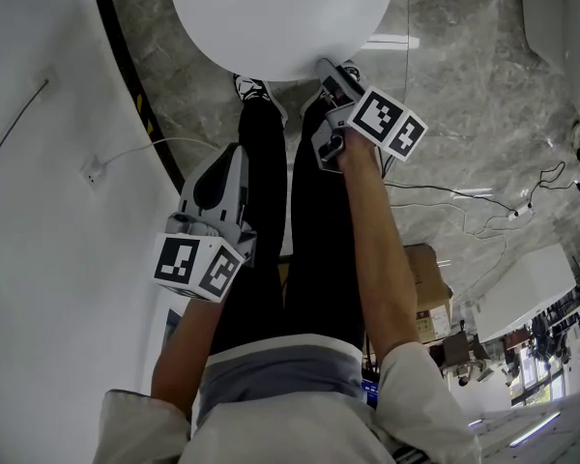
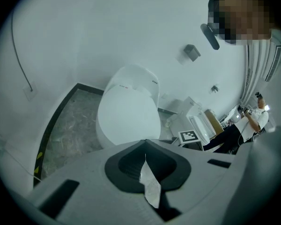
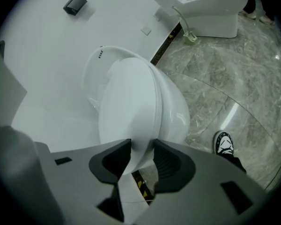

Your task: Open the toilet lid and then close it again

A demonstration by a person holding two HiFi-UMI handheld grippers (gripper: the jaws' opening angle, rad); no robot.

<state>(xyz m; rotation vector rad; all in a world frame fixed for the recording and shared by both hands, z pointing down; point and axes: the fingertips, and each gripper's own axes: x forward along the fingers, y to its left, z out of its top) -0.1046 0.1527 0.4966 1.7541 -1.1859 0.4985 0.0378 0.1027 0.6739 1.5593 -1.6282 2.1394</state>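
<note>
**Desk:** Which way is the lid lying?

**Me:** The toilet lid [image 1: 280, 13] is a white oval lying down over the bowl [image 3: 175, 111]. Its long axis runs from the hinge end by the wall [image 1: 39, 211] straight toward me. The rounded front end points at my shoes [image 1: 254, 89].

**Desk:** What's around it?

**Me:** Grey marble floor [image 1: 464, 75] is on the right. A black skirting strip [image 1: 135, 95] follows the curved wall on the left. There's a small socket [image 1: 94, 170] with a thin cable on that wall, and loose cables [image 1: 522, 201] trail across the floor well off to the right. In the right gripper view I see a second toilet [image 3: 213, 11] far back by the wall. My own legs [image 1: 271, 211] stand just before the lid's front end.

**Desk:** And your grippers?

**Me:** The right gripper [image 3: 139, 156] is at the lid's front rim. The jaws stand about half open, one dark pad on each side of the rim, and both look pressed against it, so I have hold of the lid there. The left gripper [image 2: 146, 161] hangs back over my left leg, well apart from the lid, which lies ahead of it. Its jaws are together with only a sliver of light between them, holding nothing.
</note>
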